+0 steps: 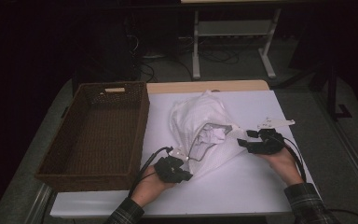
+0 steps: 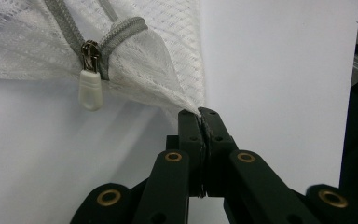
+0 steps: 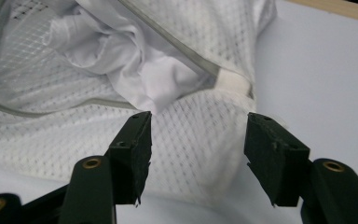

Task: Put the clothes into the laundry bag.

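- On the white worktop [image 1: 261, 186], just right of the brown woven wicker basket [image 1: 98, 135], lies the white mesh laundry bag [image 1: 200, 121] with its grey zipper [image 2: 121, 30] partly undone and crumpled white cloth [image 3: 121, 56] showing through the opening.
- Left claw [image 2: 201, 114]: jaws pressed together, clamped on a corner of the mesh just beside the zipper's white pull tab [image 2: 91, 88].
- Right claw [image 3: 198, 135]: jaws apart and gripping nothing, with the bag's mesh lying beyond the gap near the far end of the zipper.
- Handling, as I judge it: the bag looks light, soft and limp, so it will sag and fold wherever it is unsupported, and the loose cloth could slide out of the open mouth if that end tips down.
- Best holds seem to be the stitched corners and the zipper tape, which are firmer than open mesh; thin mesh alone may stretch or slip from the pads.
- Two spread grips, one at each end of the opening, should keep the mouth taut.
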`<state>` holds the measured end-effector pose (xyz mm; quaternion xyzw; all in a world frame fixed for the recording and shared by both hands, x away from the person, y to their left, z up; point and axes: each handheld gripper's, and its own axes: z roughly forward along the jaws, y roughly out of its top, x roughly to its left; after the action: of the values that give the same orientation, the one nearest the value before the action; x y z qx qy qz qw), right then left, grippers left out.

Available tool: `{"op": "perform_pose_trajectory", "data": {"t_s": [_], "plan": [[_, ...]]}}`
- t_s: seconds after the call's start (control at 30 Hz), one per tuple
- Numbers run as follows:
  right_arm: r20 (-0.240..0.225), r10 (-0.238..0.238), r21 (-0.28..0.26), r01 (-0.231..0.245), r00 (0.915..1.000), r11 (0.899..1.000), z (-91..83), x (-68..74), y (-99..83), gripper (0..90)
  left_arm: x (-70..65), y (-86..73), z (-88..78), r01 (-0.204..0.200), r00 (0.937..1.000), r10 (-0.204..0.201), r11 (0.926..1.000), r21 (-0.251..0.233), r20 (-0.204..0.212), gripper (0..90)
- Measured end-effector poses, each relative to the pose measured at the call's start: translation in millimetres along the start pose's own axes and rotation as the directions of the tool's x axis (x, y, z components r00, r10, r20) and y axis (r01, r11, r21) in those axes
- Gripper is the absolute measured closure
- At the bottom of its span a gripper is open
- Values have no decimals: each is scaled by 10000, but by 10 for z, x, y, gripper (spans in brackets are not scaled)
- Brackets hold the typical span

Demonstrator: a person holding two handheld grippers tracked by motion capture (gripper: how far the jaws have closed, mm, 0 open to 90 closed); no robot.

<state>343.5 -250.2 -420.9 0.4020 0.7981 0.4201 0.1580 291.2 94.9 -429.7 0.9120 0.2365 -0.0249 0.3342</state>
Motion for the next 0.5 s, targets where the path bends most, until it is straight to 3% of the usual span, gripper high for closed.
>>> {"op": "perform_pose_trajectory", "data": {"t_s": [0.13,0.3,0.5], "plan": [[-10,344,-51,-344,9994,9994,-11,-114,-52,417,4,-2,2,22,10000,-22,10000,14,10,884],[32,420,241,-421,9991,9988,56,-151,-94,431,2,-3,3,20,10000,-20,10000,21,4,884],[-298,435,706,-413,9986,9967,152,-158,-149,569,2,-3,2,26,10000,-26,10000,14,-5,884]]}}
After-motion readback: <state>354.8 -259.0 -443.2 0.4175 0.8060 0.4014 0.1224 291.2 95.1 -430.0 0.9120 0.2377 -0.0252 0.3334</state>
